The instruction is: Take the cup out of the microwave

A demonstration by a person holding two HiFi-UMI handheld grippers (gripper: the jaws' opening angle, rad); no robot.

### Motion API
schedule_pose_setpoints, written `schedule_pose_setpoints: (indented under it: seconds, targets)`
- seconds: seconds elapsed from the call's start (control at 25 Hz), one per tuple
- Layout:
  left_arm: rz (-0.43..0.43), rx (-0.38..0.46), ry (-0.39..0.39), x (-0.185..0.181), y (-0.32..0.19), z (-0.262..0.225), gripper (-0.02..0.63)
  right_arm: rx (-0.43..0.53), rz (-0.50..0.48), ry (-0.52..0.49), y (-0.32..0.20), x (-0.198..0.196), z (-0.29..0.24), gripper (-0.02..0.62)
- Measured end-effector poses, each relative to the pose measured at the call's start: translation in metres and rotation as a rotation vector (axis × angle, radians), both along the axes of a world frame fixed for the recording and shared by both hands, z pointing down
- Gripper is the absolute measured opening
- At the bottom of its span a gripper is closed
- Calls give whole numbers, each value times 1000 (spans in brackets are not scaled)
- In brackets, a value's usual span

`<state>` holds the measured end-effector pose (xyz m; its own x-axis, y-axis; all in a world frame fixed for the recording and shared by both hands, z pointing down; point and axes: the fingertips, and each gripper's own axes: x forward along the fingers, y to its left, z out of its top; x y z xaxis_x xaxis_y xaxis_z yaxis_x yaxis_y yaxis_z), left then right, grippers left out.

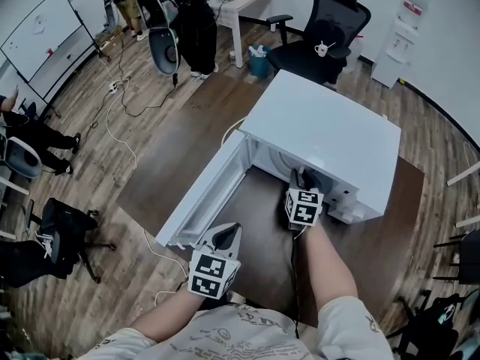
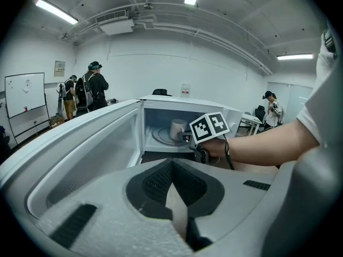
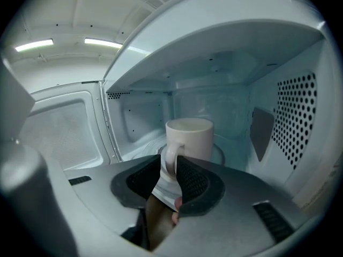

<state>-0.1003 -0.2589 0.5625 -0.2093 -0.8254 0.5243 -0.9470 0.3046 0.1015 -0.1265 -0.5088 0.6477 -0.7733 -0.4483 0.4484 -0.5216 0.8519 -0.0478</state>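
A white cup (image 3: 188, 138) stands upright on the glass turntable (image 3: 225, 155) inside the open white microwave (image 1: 322, 126). My right gripper (image 3: 170, 162) reaches into the cavity and its jaws are shut on the cup's handle. In the left gripper view the cup (image 2: 177, 128) shows at the back of the cavity, with the right gripper (image 2: 187, 137) at it. The microwave door (image 1: 202, 193) hangs wide open to the left. My left gripper (image 1: 227, 232) is shut and holds nothing, hovering over the table in front of the door.
The microwave sits on a dark brown table (image 1: 187, 141). The open door (image 2: 80, 143) runs close along the left gripper's left side. A black office chair (image 1: 326, 28) stands behind the table, and people stand at the far left of the room.
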Motion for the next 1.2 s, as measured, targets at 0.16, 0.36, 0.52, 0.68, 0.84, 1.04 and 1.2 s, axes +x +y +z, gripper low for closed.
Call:
schedule_pose_setpoints:
  seconds: [0.16,0.36,0.52,0.68,0.84,1.04,1.2]
  targets:
    - [-4,-13,2,-1,2,5,5,9,-19,0,0,-9,-1,101]
    - [-8,-26,4,-3,4,9,3,21,-36,14,1,-16,4,94]
    - [-9,-30,5,-6,4,11,4,23,-56,6,5,-23,4,75]
    - [-7,-36,6,-7,3,14,5,48,-80,-15,8,-30,0,54]
    - [-7,-32,3,-9,2,14,5,113,-107,-6,12,-35,-3,46]
    - [-10,-28,0,-11,3,11,3,207,-164,20,30,-40,-12,41]
    - [2,-17,-2,-10,3,8,5,259,-183,8,43,-40,-26,37]
